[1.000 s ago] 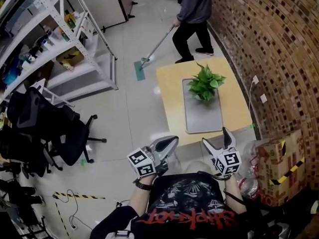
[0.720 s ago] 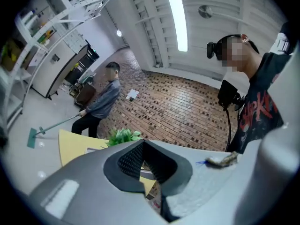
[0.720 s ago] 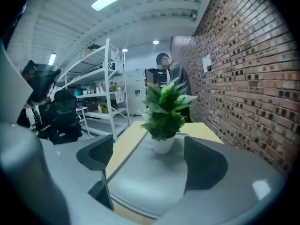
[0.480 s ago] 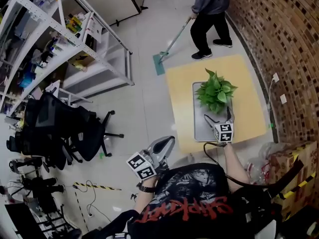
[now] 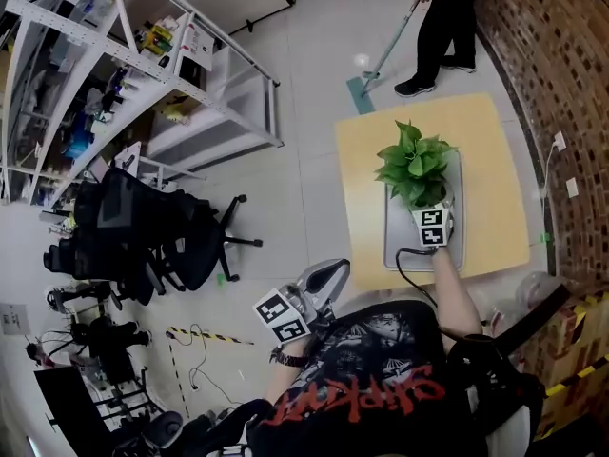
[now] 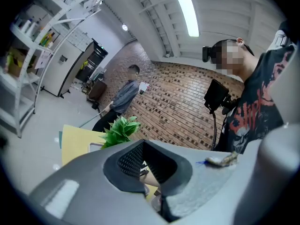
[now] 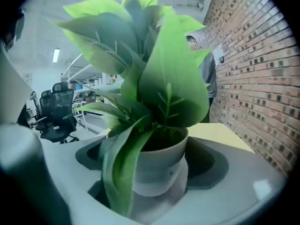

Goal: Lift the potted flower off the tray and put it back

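Note:
The potted flower (image 5: pixel 414 163), green leaves in a pale grey pot (image 7: pixel 157 165), stands on the grey tray (image 5: pixel 419 252) on the yellow table (image 5: pixel 490 160). My right gripper (image 5: pixel 428 206) reaches over the tray to the plant's base. In the right gripper view the pot sits between its two jaws, which are closing; I see no pad pressing on it. My left gripper (image 5: pixel 328 274) hangs shut and empty near my body, off the table's near corner. In the left gripper view the plant (image 6: pixel 119 128) shows beyond the shut jaws.
A person (image 5: pixel 447 3) mops the floor with a long mop (image 5: pixel 376 65) just beyond the table. A brick wall (image 5: pixel 561 55) runs along the right. White shelving (image 5: pixel 124 65) and black office chairs (image 5: pixel 143 236) stand at the left.
My right gripper has gone from beside my body out over the table and down to the plant's pot. The left gripper has stayed shut near my body.

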Demonstrator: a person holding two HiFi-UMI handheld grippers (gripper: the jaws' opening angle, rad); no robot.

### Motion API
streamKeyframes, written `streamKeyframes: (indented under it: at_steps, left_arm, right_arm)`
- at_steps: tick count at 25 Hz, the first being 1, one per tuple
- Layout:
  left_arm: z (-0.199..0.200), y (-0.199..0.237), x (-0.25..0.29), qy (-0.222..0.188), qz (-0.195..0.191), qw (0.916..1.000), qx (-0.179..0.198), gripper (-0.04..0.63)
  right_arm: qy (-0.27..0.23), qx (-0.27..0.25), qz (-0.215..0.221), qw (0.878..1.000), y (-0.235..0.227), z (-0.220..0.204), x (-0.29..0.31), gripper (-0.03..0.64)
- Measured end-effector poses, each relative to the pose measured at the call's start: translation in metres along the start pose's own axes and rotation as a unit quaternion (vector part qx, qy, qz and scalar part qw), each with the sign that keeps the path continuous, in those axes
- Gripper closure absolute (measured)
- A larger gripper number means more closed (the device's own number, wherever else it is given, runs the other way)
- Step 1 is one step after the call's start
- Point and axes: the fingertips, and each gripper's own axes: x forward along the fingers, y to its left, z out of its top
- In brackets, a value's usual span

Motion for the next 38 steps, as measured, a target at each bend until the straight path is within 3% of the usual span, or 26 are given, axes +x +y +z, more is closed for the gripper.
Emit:
streamKeyframes:
  at_steps: [5,9,14,18,20,24,32,34,38]
  left_arm:
    - [0.018,0.004,0.007,-0.023,-0.017,0.9996,0.005,0.594]
    - [0.039,0.009,0.009,-0.036,-0.033,0.9981,0.039,0.594]
    - [0.072,0.000,0.009,-0.061,-0.065,0.9934,0.072,0.594]
    - [0.082,0.000,0.014,-0.079,-0.075,0.9894,0.096,0.594]
    - [0.079,0.011,0.019,-0.074,-0.068,0.9894,0.105,0.595]
    - [0.086,0.021,0.021,-0.089,-0.075,0.9898,0.083,0.594]
    - [0.069,0.015,0.022,-0.079,-0.051,0.9925,0.078,0.594]
    - [0.063,0.011,0.025,-0.069,-0.037,0.9942,0.073,0.594]
    - [0.033,0.009,0.029,-0.048,-0.011,0.9968,0.063,0.594]
  right_arm:
    - [-0.012,0.010,-0.010,1.000,-0.002,0.016,-0.036,0.123]
    - [-0.076,0.008,-0.026,0.997,-0.003,0.083,-0.087,0.123]
    - [-0.139,-0.044,-0.038,0.988,0.015,0.187,-0.165,0.121]
    - [-0.164,-0.062,-0.033,0.984,0.024,0.225,-0.191,0.121]
    - [-0.174,-0.050,-0.031,0.983,0.022,0.228,-0.188,0.121]
    - [-0.172,-0.037,-0.028,0.984,0.020,0.227,-0.183,0.121]
    - [-0.174,-0.020,0.005,0.985,0.020,0.216,-0.188,0.120]
    - [-0.162,-0.016,0.011,0.987,0.016,0.200,-0.181,0.118]
    - [-0.116,0.009,0.033,0.993,0.009,0.124,-0.137,0.118]
